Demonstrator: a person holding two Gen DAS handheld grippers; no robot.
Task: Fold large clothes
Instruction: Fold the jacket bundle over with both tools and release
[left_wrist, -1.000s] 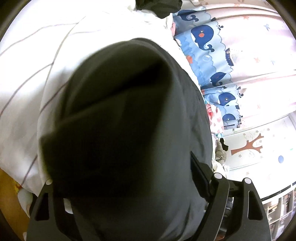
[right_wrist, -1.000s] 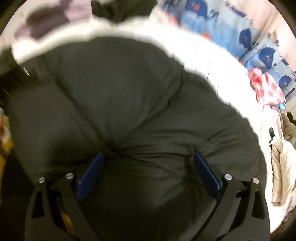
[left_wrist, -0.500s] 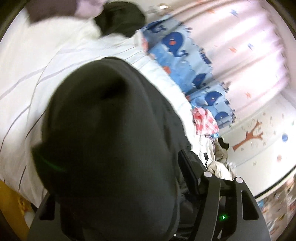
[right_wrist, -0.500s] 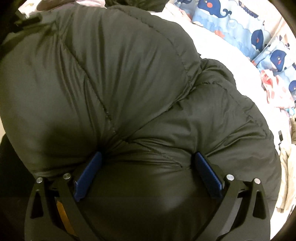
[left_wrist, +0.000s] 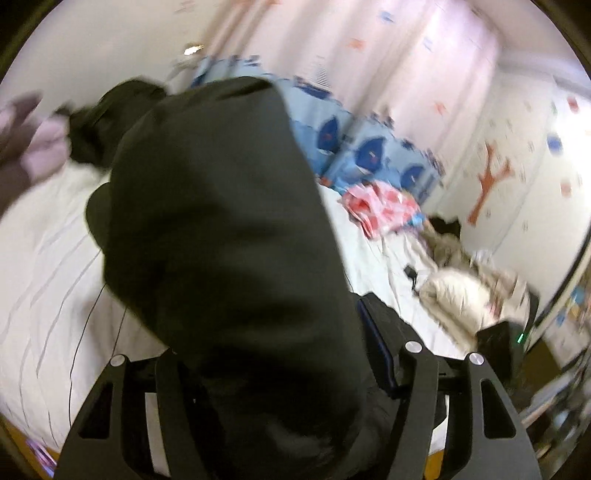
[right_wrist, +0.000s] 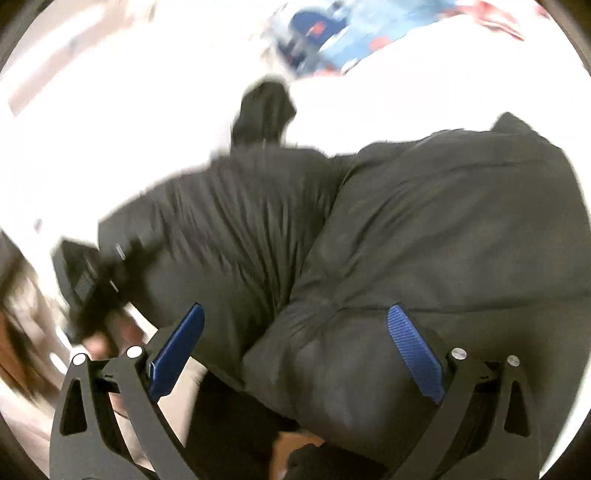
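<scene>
Bed (left_wrist: 44, 280): white sheet with thin dark stripes, fills the lower left of the left wrist view; washed out to plain white in the right wrist view.

Dark puffer jacket (left_wrist: 221, 229): the task garment, very large, quilted, dark olive-black. In the left wrist view a bulging fold of it rises up and blocks most of the frame. In the right wrist view the jacket (right_wrist: 424, 229) lies bunched on the bed, two padded sections meeting at a seam.

Whale-print pillows (left_wrist: 373, 151): blue, at the far edge of the bed, against pale pink curtains (left_wrist: 424, 66).

Cream padded garment (left_wrist: 458, 295): heaped at the right side of the bed. Red-and-white checked cloth (left_wrist: 380, 206) near the pillows. Another dark garment (left_wrist: 107, 125) at the far left, beside a pinkish one (left_wrist: 40, 155).

Left hand-held gripper (left_wrist: 273, 362): jacket fabric is packed between the fingers; left finger hidden, gripping on the jacket.

Right hand-held gripper (right_wrist: 295, 343): blue pads (right_wrist: 413, 350) spread wide; the jacket bulges into the gap, no pinch seen.
</scene>
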